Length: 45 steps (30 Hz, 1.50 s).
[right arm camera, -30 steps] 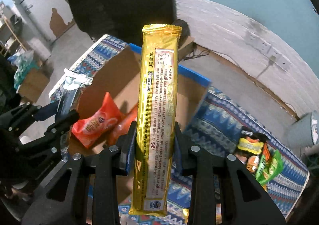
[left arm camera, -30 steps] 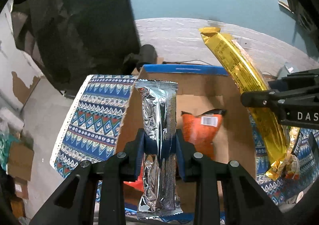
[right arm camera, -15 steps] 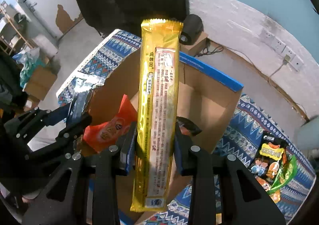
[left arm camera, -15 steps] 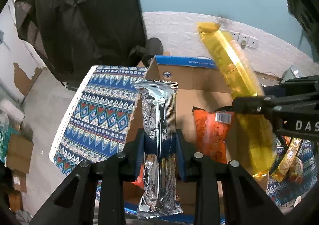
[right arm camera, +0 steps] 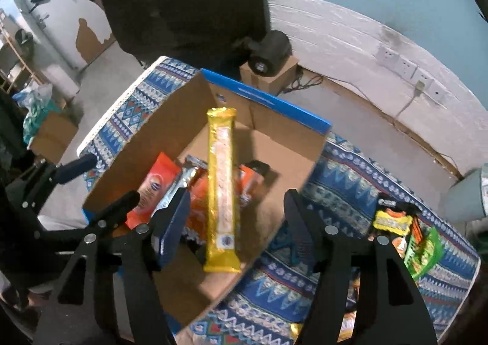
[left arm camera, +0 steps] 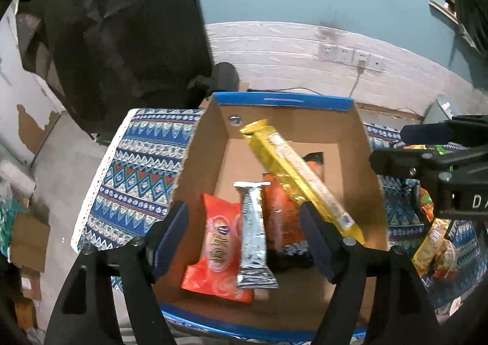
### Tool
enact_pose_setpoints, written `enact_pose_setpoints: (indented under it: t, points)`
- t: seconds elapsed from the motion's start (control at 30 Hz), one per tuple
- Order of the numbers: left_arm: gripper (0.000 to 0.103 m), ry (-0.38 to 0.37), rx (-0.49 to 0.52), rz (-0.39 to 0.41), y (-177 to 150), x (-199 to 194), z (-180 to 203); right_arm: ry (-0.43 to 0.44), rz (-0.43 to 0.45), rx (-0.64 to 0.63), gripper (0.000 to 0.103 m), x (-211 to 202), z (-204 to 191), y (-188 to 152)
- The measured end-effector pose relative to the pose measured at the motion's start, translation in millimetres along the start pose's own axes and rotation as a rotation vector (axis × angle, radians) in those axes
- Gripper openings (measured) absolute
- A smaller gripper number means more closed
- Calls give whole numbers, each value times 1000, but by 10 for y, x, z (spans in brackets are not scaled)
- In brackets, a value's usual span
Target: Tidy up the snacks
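An open cardboard box (left arm camera: 201, 143) (right arm camera: 170, 119) with blue rims sits on a patterned blue cloth. My left gripper (left arm camera: 244, 232) hovers over it, jaws opening; the silver foil snack bar (left arm camera: 253, 232) (right arm camera: 174, 189) lies loose below, on orange snack bags (left arm camera: 219, 247) (right arm camera: 155, 183). My right gripper (right arm camera: 236, 223) also hangs above the box with jaws opening. The long gold packet (right arm camera: 221, 189) (left arm camera: 302, 180) is free of its pads, slanting down into the box. The right gripper's body shows at the right edge of the left wrist view.
More snack packets (right arm camera: 405, 232) (left arm camera: 436, 247) lie on the cloth (right arm camera: 350, 168) (left arm camera: 134, 168) to the right of the box. A black speaker (right arm camera: 270, 52) on a small carton stands behind the box by the white wall. Boxes clutter the floor at left.
Both grippers went from shut to open. The silver bar dropped from the left one into the box, and the gold packet left the right one and fell towards the box.
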<state>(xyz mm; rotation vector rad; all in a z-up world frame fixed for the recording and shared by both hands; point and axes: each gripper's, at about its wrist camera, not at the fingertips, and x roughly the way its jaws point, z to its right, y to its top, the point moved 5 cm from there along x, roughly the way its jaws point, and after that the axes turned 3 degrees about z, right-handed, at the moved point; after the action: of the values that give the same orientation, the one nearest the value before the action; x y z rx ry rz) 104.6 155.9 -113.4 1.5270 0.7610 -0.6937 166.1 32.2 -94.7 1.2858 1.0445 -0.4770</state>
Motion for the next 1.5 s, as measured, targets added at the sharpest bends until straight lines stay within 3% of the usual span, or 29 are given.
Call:
enact_pose_setpoints:
  t: [0.47, 0.9, 1.5]
  points:
    - [80, -80, 121, 2, 4, -120, 724, -69, 17, 49, 75, -380, 684, -485]
    - [80, -156, 269, -13, -130, -166, 1539, -113, 14, 165, 76, -701, 1428, -1010]
    - [80, -308, 427, -72, -328, 56, 2630, -197, -63, 352, 76, -757, 2445, -1809]
